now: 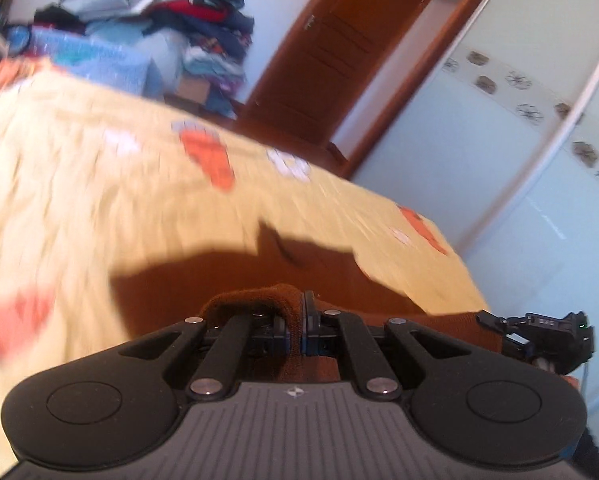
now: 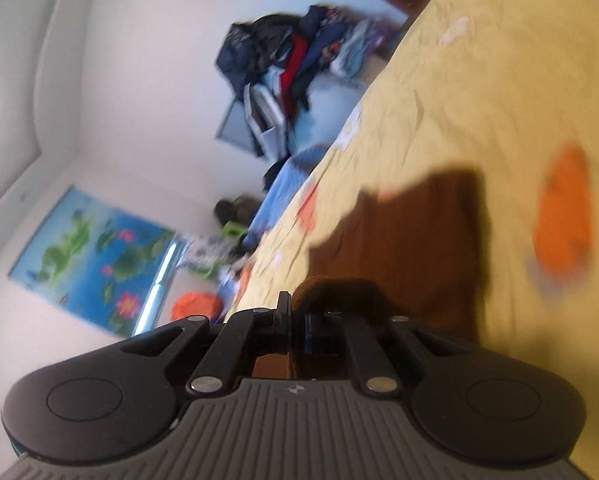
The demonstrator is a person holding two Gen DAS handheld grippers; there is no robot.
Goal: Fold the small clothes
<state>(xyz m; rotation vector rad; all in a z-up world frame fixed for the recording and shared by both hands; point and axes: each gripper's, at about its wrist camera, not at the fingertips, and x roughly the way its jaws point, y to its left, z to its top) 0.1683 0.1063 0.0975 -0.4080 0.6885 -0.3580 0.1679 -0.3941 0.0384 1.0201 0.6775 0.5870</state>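
A small brown knitted garment (image 1: pixel 235 276) lies spread over the yellow bedspread (image 1: pixel 79 168) and is lifted at its near edge. My left gripper (image 1: pixel 298 320) is shut on a bunched fold of that brown edge. At the right of the left wrist view the right gripper (image 1: pixel 503 326) shows, holding the same edge further along. In the right wrist view the brown garment (image 2: pixel 411 224) stretches away from my right gripper (image 2: pixel 297 320), which is shut on a rolled piece of its hem. Both views are blurred by motion.
A tall heap of clothes (image 1: pixel 203 12) stands beyond the bed's far side, beside a brown door (image 1: pixel 339 52) and a pale wardrobe front (image 1: pixel 499 140). The right wrist view, rolled sideways, shows the clothes heap (image 2: pixel 295 68) and a blue flower picture (image 2: pixel 91 256) on the wall.
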